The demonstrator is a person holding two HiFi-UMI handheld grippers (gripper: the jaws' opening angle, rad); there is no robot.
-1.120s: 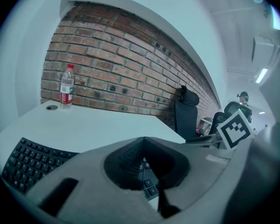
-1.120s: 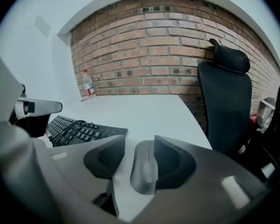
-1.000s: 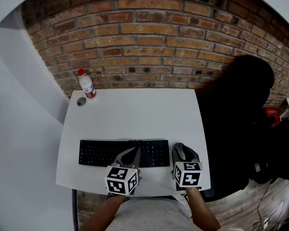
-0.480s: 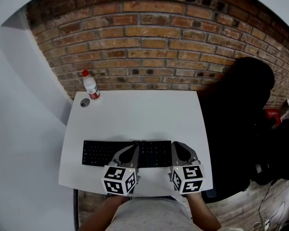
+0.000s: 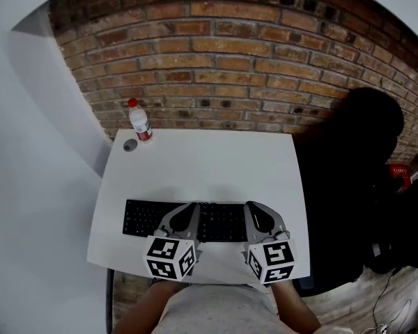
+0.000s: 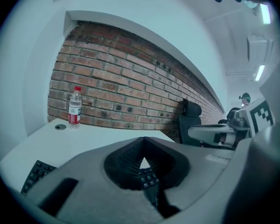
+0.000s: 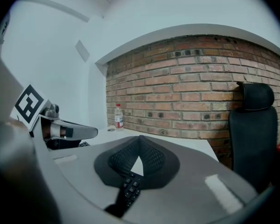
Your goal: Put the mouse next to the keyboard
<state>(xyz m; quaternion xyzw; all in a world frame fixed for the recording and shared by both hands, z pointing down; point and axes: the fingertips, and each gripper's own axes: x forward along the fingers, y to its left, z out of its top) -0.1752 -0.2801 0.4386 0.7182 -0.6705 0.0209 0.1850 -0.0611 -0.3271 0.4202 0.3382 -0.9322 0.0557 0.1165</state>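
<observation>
A black keyboard (image 5: 153, 218) lies across the near half of the white table (image 5: 209, 165). My left gripper (image 5: 191, 209) hangs over the keyboard's middle, and my right gripper (image 5: 255, 209) hangs over its right end. In the left gripper view the left gripper (image 6: 143, 143) is shut and empty, with keyboard keys (image 6: 147, 176) showing below the tips. In the right gripper view the right gripper (image 7: 140, 140) is also shut on nothing, above more keys (image 7: 129, 186). No mouse shows in any view. The table just right of the keyboard is hidden under the right gripper.
A water bottle with a red cap (image 5: 140, 122) stands at the table's far left corner beside a small round disc (image 5: 130, 145). A black office chair (image 5: 352, 179) stands right of the table. A brick wall (image 5: 230, 61) runs behind it.
Both grippers have risen above the keyboard. The right gripper's jaws stood apart a second ago and are now together.
</observation>
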